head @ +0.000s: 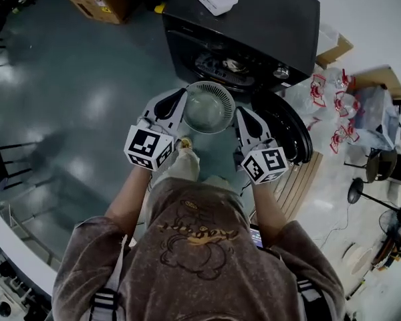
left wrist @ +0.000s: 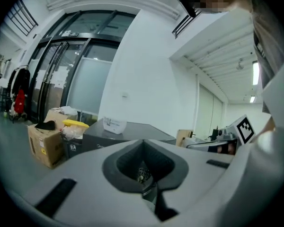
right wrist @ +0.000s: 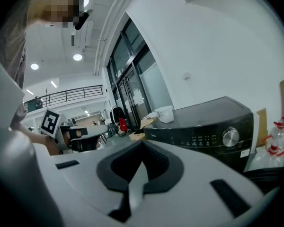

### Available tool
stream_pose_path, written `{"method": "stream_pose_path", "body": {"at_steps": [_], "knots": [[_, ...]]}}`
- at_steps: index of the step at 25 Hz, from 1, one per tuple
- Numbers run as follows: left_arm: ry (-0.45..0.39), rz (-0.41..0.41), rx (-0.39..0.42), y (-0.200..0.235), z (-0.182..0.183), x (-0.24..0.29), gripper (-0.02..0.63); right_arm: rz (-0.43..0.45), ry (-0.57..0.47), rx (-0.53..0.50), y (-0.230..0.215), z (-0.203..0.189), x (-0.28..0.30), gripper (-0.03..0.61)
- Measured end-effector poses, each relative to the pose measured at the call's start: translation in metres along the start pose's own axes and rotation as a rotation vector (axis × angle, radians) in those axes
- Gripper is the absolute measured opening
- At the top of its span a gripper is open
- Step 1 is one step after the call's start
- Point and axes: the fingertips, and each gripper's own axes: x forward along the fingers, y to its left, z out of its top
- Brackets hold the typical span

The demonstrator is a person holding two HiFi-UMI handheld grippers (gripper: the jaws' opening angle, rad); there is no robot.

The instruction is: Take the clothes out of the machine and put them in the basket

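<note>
Head view: left claw (head: 182,95), right claw (head: 241,112) pinch opposite basket (head: 222,89) rims; machine door (head: 287,131) open, right.

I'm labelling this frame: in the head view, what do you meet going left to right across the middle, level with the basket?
left hand-held gripper → basket → right hand-held gripper → clear bottles with red bands
</note>
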Motion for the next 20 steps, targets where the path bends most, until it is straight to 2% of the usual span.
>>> {"method": "stream_pose_path", "body": {"at_steps": [3,6,12,20], "knots": [[0.005,-0.054,0.008,0.024,-0.014,0.029,0.003,-0.016,0.007,-0.004,-0.015,-0.010,0.034,-0.006],[0.004,-0.066,0.009,0.048,-0.043,0.055,0.003,-0.018,0.018,-0.009,-0.033,-0.036,0.068,-0.006],[-0.026,-0.058,-0.056,0.083,-0.129,0.100,0.003,-0.012,0.035,-0.057,-0.076,-0.109,0.121,-0.005],[-0.065,-0.053,-0.028,0.112,-0.239,0.160,0.003,-0.050,-0.044,-0.035,-0.144,-0.198,0.164,-0.003]]}}
